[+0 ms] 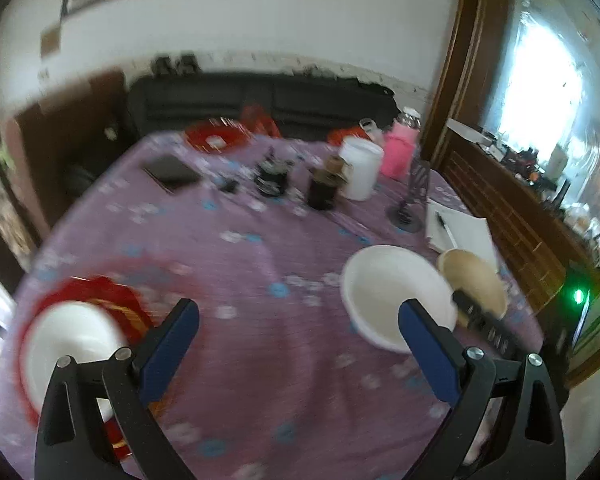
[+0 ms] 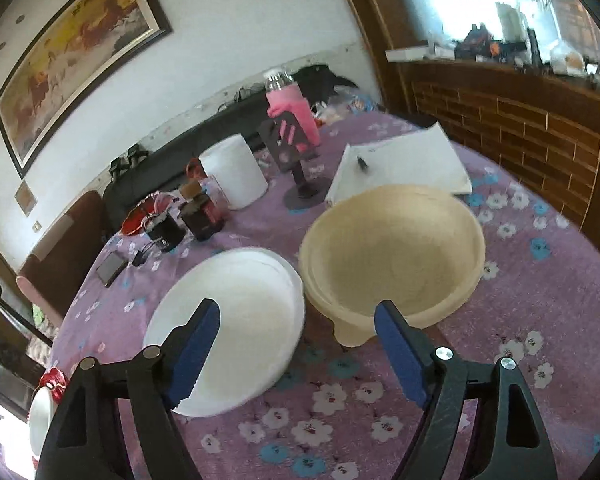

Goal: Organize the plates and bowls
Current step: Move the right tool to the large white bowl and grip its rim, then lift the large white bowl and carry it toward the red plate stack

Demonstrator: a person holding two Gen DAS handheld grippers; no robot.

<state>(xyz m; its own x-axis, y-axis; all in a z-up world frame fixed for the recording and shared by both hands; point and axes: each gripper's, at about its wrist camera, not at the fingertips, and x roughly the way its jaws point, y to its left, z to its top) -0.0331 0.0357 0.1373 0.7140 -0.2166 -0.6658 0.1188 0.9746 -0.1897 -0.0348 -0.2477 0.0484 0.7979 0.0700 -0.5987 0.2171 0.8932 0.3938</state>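
Note:
My left gripper (image 1: 298, 312) is open and empty above the purple flowered tablecloth (image 1: 260, 264). A white bowl (image 1: 66, 344) sits on a red plate (image 1: 112, 308) at its lower left. A white plate or shallow bowl (image 1: 388, 292) lies at its right, with a beige bowl (image 1: 480, 280) beyond. My right gripper (image 2: 296, 312) is open and empty, low over the cloth between the white plate (image 2: 244, 312) and the beige bowl (image 2: 396, 252). The other gripper's finger (image 1: 476, 312) shows over the beige bowl in the left wrist view.
At the table's back stand a white tub (image 2: 234, 176), a dark jar (image 2: 202, 212), a pink-sleeved bottle (image 2: 294, 108), a phone stand (image 2: 296, 152), a notebook with pen (image 2: 400, 160), a phone (image 2: 111, 268) and a red tray (image 1: 216, 138). A dark sofa (image 1: 260, 100) runs behind.

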